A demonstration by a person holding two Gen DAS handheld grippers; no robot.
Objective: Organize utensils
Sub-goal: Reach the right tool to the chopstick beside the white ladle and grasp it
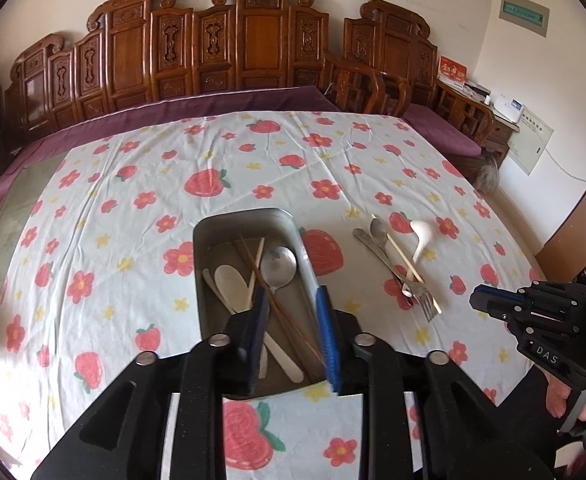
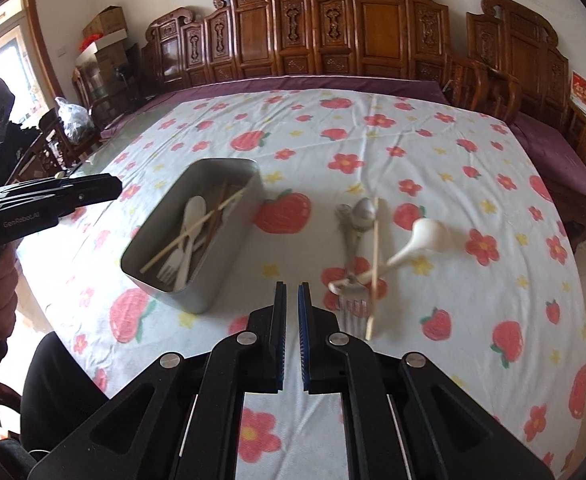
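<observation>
A grey metal box [image 1: 209, 236] [image 2: 213, 276] on the flowered tablecloth holds a metal spoon [image 1: 279, 266], a white spoon [image 1: 231, 282], chopsticks [image 2: 197, 228] and a white fork [image 2: 171, 266]. My left gripper [image 1: 291, 300] is open and empty above the box's near end. To the right lies a loose pile: a white ceramic spoon [image 1: 421, 234] [image 2: 417, 240], metal spoons [image 1: 377, 230] [image 2: 363, 210], a metal fork [image 1: 423, 300] [image 2: 351, 306] and a chopstick [image 2: 374, 268]. My right gripper [image 2: 292, 292] is nearly closed and empty, just left of the pile. It also shows in the left wrist view [image 1: 483, 300].
The table [image 1: 37, 176] is covered by a strawberry and flower cloth [image 2: 433, 160]. A carved wooden bench with a purple cushion [image 1: 221, 100] runs along the far side. A side table with papers [image 1: 493, 108] stands at the far right. Boxes and a bag [image 2: 73, 114] are at the far left.
</observation>
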